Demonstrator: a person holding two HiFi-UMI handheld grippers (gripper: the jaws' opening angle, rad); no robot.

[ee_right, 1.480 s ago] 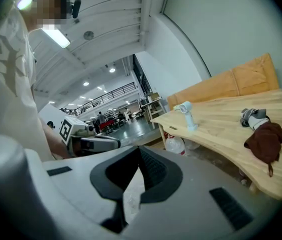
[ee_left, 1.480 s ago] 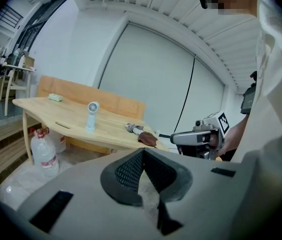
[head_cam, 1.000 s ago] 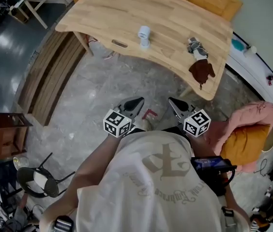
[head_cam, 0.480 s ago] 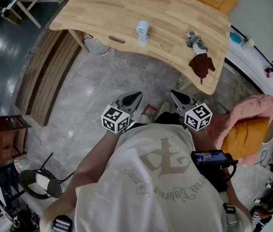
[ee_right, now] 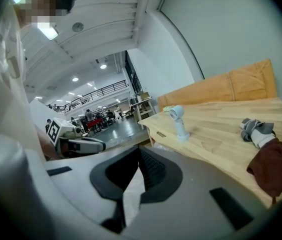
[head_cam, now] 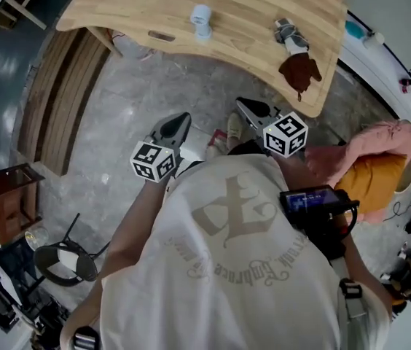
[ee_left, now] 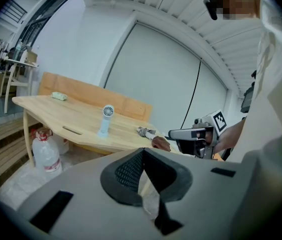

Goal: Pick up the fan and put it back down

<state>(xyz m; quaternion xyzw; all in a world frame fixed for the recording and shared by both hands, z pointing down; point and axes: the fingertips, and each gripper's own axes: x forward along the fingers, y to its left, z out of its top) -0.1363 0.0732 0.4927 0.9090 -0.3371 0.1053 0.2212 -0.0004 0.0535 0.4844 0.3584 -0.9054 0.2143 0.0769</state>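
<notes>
Left gripper [head_cam: 178, 122] is held closed and empty over the floor, well short of the table [head_cam: 118, 9]. Fan [head_cam: 201, 20] is seen standing upright on the table, untouched. Right gripper [head_cam: 246, 108] is likewise seen closed, empty. Pick-up and put-down are judged not yet started.

Small pale-blue handheld fan [head_cam: 201, 20] [ee_left: 106, 119] [ee_right: 178, 121]: round grilled head on a slim handle with a widened foot. It stands upright on its foot on the wooden table [head_cam: 132, 6], close to the near long edge and about midway between that edge's corners.
</notes>
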